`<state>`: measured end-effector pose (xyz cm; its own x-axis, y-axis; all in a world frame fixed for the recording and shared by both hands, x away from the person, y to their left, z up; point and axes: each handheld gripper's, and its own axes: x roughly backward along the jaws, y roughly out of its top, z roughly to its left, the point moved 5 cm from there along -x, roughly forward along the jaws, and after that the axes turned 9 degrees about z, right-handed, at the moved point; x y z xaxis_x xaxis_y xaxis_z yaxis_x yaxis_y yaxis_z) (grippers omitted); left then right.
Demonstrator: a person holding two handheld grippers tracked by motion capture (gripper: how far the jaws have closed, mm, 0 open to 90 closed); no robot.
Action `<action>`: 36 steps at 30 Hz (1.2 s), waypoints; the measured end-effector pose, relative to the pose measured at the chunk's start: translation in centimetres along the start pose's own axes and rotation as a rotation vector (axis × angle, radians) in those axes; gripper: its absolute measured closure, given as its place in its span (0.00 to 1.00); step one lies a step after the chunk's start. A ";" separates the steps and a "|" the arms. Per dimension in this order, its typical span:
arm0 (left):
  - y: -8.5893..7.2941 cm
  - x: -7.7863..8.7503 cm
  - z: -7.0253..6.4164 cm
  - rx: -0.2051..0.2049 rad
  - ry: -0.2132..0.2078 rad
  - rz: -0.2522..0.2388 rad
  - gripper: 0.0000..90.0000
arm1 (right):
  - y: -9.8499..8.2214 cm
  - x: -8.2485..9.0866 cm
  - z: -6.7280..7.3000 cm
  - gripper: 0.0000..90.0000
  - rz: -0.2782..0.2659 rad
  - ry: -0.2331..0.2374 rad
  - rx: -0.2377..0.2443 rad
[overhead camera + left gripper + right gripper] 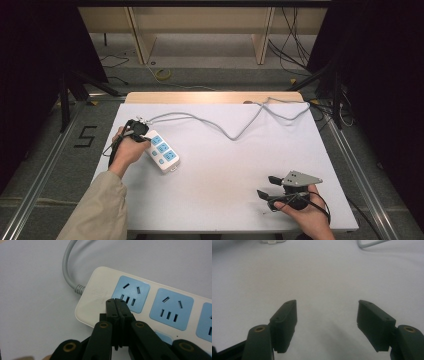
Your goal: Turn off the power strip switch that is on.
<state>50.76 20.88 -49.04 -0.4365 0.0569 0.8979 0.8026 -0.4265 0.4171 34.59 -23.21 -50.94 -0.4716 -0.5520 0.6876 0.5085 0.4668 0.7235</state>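
- High view — the power strip (162, 151) lies at the left of the white desk (225, 165), its grey cable (235, 131) trailing toward the far edge.
- Left gripper view — the left hand-held gripper (117, 302), jaws pressed together, rests its tips on the strip's cable end, beside the first blue socket (130, 294).
- Right gripper view — the right hand-held gripper (327, 315), jaws spread wide, holds nothing, well apart from the strip.

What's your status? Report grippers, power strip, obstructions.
Left gripper shut, tips over power strip cable end. Right gripper open above bare table. Grey cable behind strip; nothing blocking.

a lab: dark curtains (30, 60), floor cables (295, 40), aluminium rails (45, 165).
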 end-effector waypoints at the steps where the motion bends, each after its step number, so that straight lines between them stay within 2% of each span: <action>1: 0.0 0.0 0.0 0.000 0.001 0.000 0.99 | 0.0 0.0 0.0 0.37 0.000 0.000 0.000; 36: 0.2 0.0 -0.1 0.014 0.001 0.040 1.00 | 0.0 0.0 0.0 0.37 0.001 0.001 0.004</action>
<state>50.87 20.66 -48.92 -0.4044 0.0386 0.9138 0.8249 -0.4162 0.3826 34.57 -23.18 -50.95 -0.4706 -0.5518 0.6885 0.5063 0.4703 0.7229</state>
